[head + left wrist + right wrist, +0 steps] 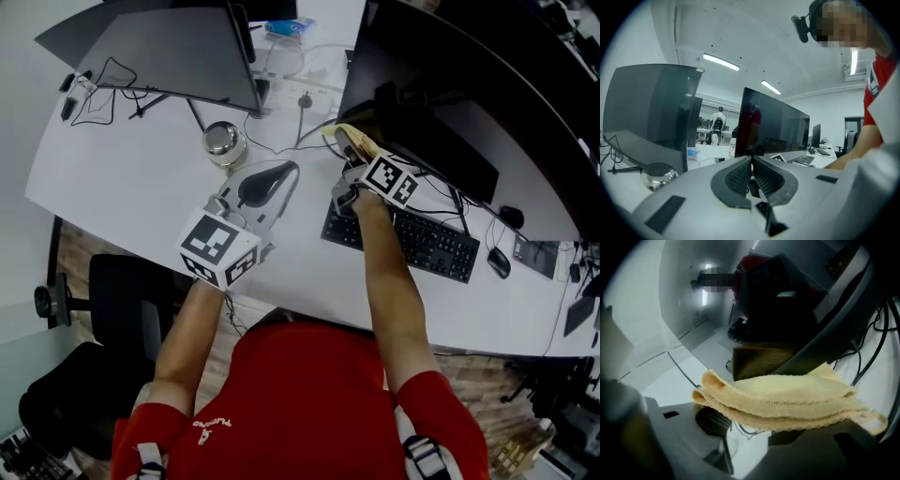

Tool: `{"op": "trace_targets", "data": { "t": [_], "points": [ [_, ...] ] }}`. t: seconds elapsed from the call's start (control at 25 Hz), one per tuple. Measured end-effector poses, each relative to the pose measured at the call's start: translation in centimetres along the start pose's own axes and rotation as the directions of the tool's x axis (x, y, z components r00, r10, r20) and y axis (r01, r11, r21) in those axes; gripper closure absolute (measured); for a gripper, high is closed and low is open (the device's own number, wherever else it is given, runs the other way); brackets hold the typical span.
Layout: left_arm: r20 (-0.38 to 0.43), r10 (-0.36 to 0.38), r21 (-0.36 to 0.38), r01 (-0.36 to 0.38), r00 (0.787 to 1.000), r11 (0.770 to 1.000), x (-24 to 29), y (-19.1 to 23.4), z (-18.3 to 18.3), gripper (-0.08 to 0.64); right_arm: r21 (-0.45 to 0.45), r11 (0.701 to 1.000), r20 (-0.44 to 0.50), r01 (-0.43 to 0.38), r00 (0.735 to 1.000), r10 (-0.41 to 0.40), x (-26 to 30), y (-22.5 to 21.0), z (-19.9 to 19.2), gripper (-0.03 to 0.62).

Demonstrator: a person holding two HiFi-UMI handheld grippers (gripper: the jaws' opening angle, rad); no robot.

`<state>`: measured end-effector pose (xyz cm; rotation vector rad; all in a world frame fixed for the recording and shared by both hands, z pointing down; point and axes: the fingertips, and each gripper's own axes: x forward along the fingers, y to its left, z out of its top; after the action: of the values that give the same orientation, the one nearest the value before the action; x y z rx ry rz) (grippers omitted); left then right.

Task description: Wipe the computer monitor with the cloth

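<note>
cloth [787, 399] clamped in right gripper [354, 155] hides most of its fingers [711, 420].

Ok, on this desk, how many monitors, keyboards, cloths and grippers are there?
monitors: 2
keyboard: 1
cloth: 1
grippers, left gripper and right gripper: 2
Total: 6
</note>
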<state>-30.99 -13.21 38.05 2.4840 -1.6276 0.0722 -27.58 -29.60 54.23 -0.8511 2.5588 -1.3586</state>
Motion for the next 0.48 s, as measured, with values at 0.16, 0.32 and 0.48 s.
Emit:
{"op": "trace_targets", "data": {
  "t": [0.16,0.32,0.48],
  "points": [
    [-0.003,0.015,-0.001,-0.015,1.0,1.0,-0.3,0.3,-0.2,0.546,-0.005,1.0,-0.027,-0.02,0.999,0.019,1.2,0.7,-0.8,0.413],
    [-0.007,0.031,-0.002,-0.031,0.999,1.0,-0.6,0.7,-0.4,0.546,-0.003,1.0,-0.04,-0.021,0.999,0.021,2.0,0.8,-1.4,0.456],
    [-0.016,0.044,-0.006,-0.044,0.999,0.999,-1.0,0.9,-0.8,0.546,-0.015,0.999,-0.068,-0.042,0.997,0.041,2.2,1.2,-2.5,0.511]
  ]
}}
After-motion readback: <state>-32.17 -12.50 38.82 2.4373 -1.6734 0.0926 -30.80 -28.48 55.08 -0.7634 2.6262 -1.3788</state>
